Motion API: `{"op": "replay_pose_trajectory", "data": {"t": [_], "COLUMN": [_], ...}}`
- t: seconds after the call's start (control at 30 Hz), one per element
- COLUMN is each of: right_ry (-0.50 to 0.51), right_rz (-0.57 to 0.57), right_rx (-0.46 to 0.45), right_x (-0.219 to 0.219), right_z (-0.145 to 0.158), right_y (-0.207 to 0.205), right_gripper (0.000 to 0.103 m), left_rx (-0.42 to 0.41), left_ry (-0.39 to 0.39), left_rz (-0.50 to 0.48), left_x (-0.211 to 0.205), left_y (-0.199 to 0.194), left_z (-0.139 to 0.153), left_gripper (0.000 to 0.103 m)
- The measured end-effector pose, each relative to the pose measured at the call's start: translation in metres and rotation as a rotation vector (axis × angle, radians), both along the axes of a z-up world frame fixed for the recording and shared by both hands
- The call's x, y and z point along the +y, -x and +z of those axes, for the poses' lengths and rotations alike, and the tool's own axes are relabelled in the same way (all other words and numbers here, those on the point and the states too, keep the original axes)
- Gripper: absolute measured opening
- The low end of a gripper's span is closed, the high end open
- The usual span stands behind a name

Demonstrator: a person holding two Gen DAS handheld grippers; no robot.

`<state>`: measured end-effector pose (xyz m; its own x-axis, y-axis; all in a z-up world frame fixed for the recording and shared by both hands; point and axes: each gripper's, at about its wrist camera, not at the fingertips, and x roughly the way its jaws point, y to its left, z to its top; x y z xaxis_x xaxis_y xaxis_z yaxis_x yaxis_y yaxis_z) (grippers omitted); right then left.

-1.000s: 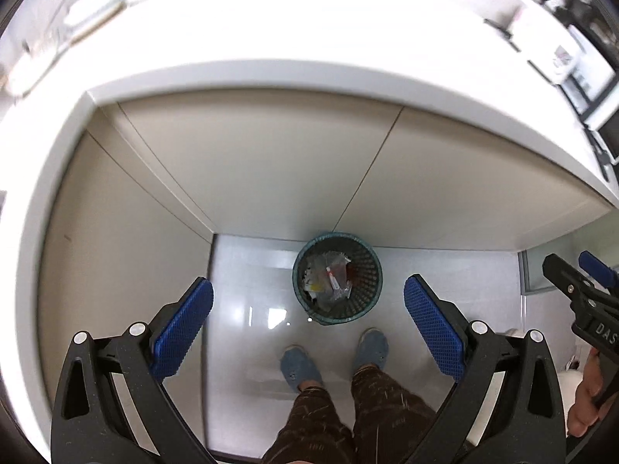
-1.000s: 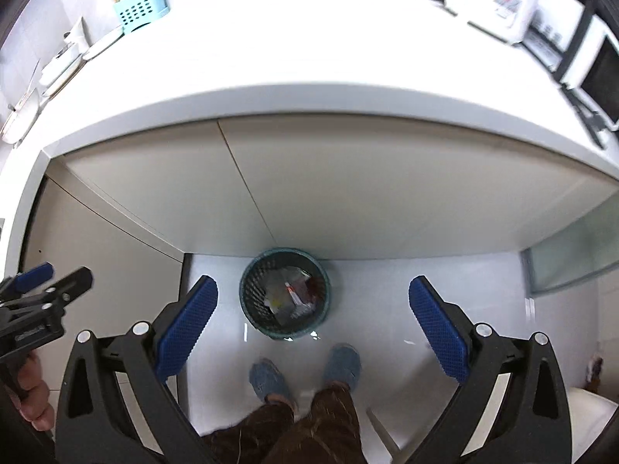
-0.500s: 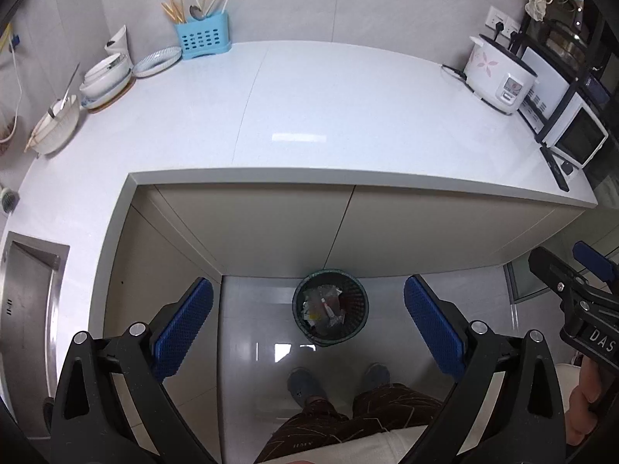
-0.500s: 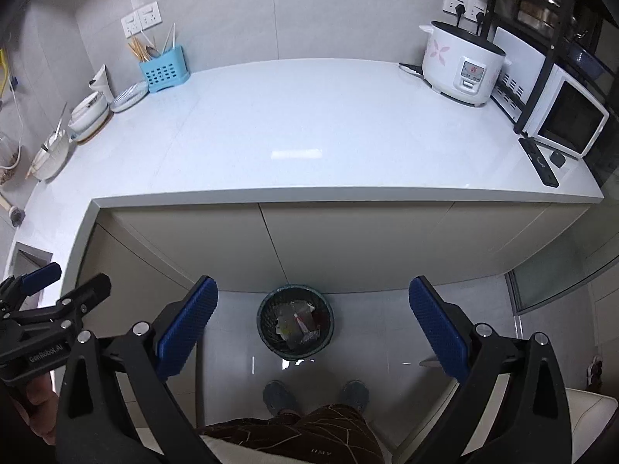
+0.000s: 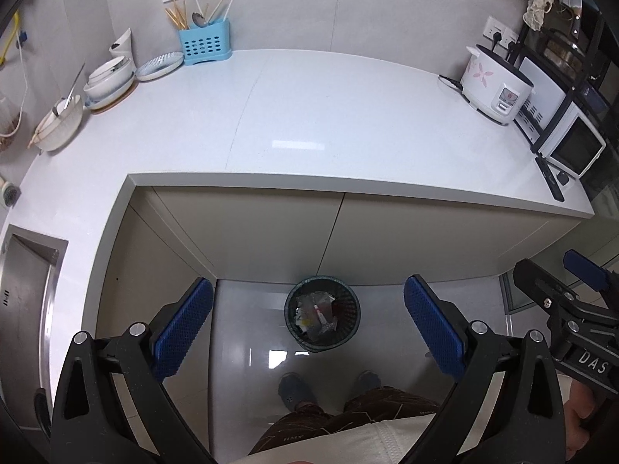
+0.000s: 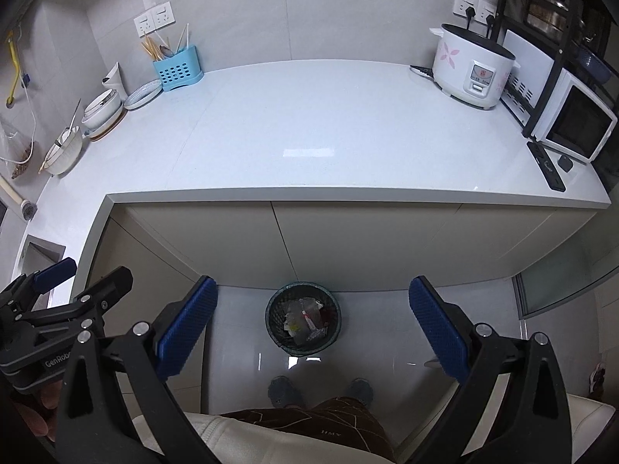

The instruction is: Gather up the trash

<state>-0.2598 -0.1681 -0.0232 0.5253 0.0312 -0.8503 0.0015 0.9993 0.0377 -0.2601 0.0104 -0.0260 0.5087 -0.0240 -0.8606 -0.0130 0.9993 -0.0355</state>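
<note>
While both grippers hang high above the floor, the desk front edge runs across mid-frame, its middle bare and wide open. Clutter sits only at the edges: blue utensil holder, plate and bowls back-left, rice cooker and microwave right, remote near the right front edge, sink far left. Trash bin stands on the floor just in front of the cabinet doors, trash inside it, person's shoes just behind it. Floor around the bin is open.

Versus a second ago: both cameras have pulled up and back. Then the bin filled more of the view and only the desk's front strip showed; now the whole desktop and wall sockets are visible and the bin looks smaller.

Left gripper spread wide, blue pads apart, nothing between, touching nothing. Right gripper same: wide apart, empty; in the left view it shows at the right edge.
</note>
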Motion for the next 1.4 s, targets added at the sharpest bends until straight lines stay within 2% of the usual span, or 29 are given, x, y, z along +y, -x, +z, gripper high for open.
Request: {"op": "replay_pose_trajectory", "data": {"t": [1.4], "right_ry": [0.032], "right_rz": [0.016], "right_rx": [0.004], "right_x": [0.001], "right_z": [-0.004], "right_y": [-0.005], "right_gripper": [0.095], "left_rx": [-0.037], "left_ry": [-0.077], "left_rz": [0.014], "left_x": [-0.007], "left_y": [0.001], "left_z": [0.005], "left_gripper": [0.097]}}
